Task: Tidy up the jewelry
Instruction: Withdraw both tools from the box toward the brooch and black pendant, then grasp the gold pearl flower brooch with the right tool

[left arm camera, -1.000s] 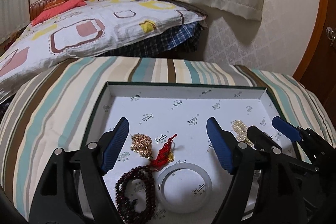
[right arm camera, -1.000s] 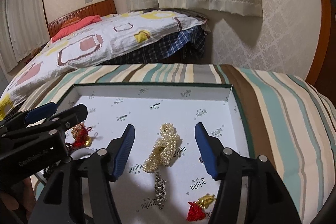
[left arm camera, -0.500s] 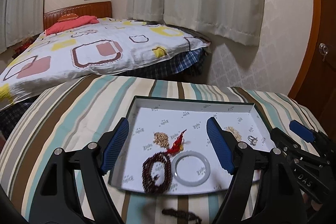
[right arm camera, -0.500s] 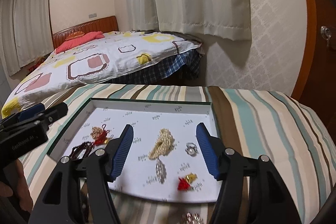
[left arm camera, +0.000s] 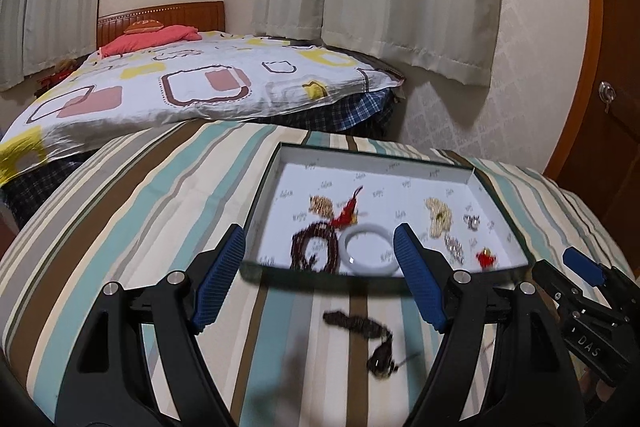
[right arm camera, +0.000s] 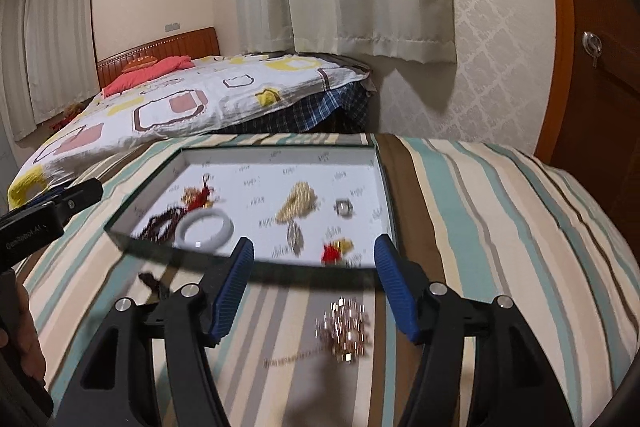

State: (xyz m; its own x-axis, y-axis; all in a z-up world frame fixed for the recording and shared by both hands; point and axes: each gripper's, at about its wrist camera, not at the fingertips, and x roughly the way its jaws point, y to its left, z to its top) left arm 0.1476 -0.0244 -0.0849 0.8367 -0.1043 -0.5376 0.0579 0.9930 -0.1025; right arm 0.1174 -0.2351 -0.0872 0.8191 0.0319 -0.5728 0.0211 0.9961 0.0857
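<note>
**Q:** Broadly, how was the scene laid out, and where did the risk lie?

**A:** Largest first: the striped bedcover (left arm camera: 132, 195) bore a shallow tray (left arm camera: 262, 187) holding most of the jewelry, among it a white bangle (left arm camera: 369, 247) and a dark bead string (left arm camera: 312, 245). Two pieces lay outside, just in front of the tray's near wall: a brown bead strand (left arm camera: 362, 327) and a gold chain cluster (right arm camera: 345, 327).

**Q:** And the claws?

**A:** The left gripper (left arm camera: 320, 281) hung with jaws apart and empty above the brown strand; the right gripper (right arm camera: 314, 285) was likewise spread wide and empty over the gold cluster.

**Q:** What could have gone wrong?

**A:** Probably three things. The soft cover could have yielded under a descending finger, burying a piece. A pinch might have caught cloth along with the chain. Loose loops, gripped at one end only, could have trailed, snagged the tray wall and dropped short.
</note>
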